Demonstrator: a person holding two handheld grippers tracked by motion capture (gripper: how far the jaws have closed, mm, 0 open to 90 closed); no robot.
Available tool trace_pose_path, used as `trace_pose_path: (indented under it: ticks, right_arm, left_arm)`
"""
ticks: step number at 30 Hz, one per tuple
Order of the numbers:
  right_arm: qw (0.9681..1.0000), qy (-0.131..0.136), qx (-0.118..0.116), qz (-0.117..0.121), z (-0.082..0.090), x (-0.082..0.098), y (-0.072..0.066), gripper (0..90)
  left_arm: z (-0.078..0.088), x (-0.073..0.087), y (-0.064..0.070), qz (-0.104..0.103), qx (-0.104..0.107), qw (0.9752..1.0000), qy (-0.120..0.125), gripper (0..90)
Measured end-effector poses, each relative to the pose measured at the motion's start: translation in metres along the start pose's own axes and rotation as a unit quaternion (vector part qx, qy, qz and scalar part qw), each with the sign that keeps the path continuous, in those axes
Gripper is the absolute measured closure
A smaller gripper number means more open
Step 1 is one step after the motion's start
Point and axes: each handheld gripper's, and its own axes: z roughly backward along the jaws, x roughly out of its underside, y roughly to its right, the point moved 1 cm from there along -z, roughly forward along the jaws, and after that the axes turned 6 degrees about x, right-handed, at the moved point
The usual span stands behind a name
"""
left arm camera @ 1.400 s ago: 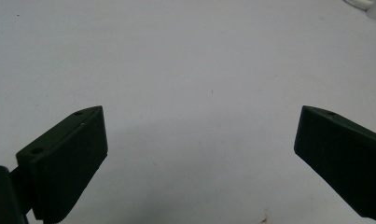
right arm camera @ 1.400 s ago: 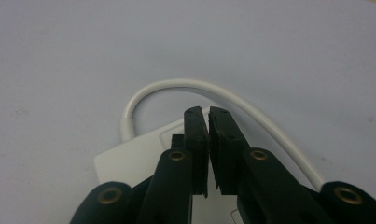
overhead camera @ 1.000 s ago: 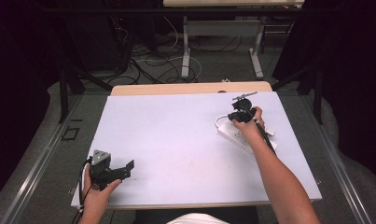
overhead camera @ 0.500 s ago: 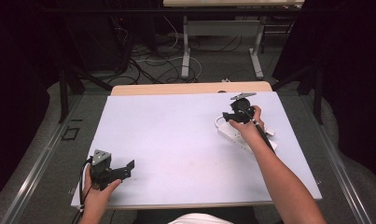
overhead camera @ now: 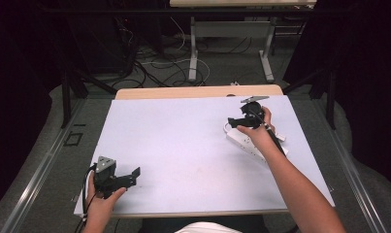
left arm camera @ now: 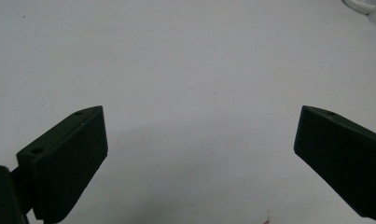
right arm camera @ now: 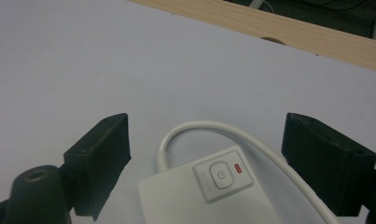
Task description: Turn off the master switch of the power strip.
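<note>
Power strip and two grippers on the table

The power strip (overhead camera: 251, 142) lies on the table (overhead camera: 183, 141) near its right edge, its cable (right arm camera: 213, 128) looping off its far end. The right gripper (overhead camera: 236, 121) hangs over that end; the left gripper (overhead camera: 130, 175) sits by the near left corner.

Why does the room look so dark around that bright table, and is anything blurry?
High view: light falls on the white table, surroundings nearly black. Right gripper view: power strip fairly sharp, near jaws soft. Left gripper view: jaws slightly blurred, faint shadow between them.
</note>
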Motion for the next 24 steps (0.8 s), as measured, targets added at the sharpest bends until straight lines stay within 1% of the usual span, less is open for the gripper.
trace_pose_path:
  ticks: [1,2,3,4,6,7,14,18,19,21,24]
  right_arm:
    - [1.0000,0.002,0.004,-0.003,0.000,0.000,0.000,13.2]
    - [0.9999,0.008,0.015,-0.005,0.000,0.001,-0.001,12.7]
    - [0.9998,0.010,0.018,0.002,0.000,0.002,-0.001,11.6]
    - [0.9998,0.009,0.018,0.005,0.000,0.002,-0.002,9.2]
    - [0.9999,0.009,0.011,0.000,0.001,0.002,-0.002,2.3]
    - [0.9999,0.011,0.012,-0.001,0.002,0.002,-0.002,0.0]
    - [0.9997,0.020,0.000,0.011,0.009,0.001,-0.006,0.0]
    - [0.9994,0.024,0.000,0.024,0.015,0.001,-0.010,0.0]
    - [0.9995,0.022,0.000,0.024,0.016,0.001,-0.011,0.0]
    - [0.9992,0.024,-0.002,0.032,0.018,0.001,-0.013,0.0]
    - [0.9990,0.024,-0.007,0.037,0.022,0.002,-0.017,0.0]
  left_arm:
    - [0.000,0.000,0.000,0.000,0.000,1.0000,0.000,2.7]
    - [0.000,0.000,0.000,0.000,-0.001,1.0000,0.000,2.7]
    - [0.000,0.000,0.000,0.000,0.000,1.0000,0.000,2.7]
    - [0.000,0.000,0.000,0.000,-0.001,1.0000,0.000,2.8]
    - [0.000,0.000,0.000,0.000,-0.001,1.0000,-0.001,2.7]
    - [0.000,0.000,0.000,0.000,0.000,1.0000,-0.001,2.7]
    - [0.000,0.000,0.000,0.000,0.000,1.0000,0.000,2.7]
    - [0.000,0.000,0.000,0.002,0.002,1.0000,0.001,2.7]
    - [0.000,0.000,0.000,0.002,0.002,1.0000,0.002,2.7]
    - [0.000,0.000,0.000,0.002,0.002,1.0000,0.001,2.7]
    - [0.000,0.000,0.000,0.002,0.001,1.0000,0.001,2.7]
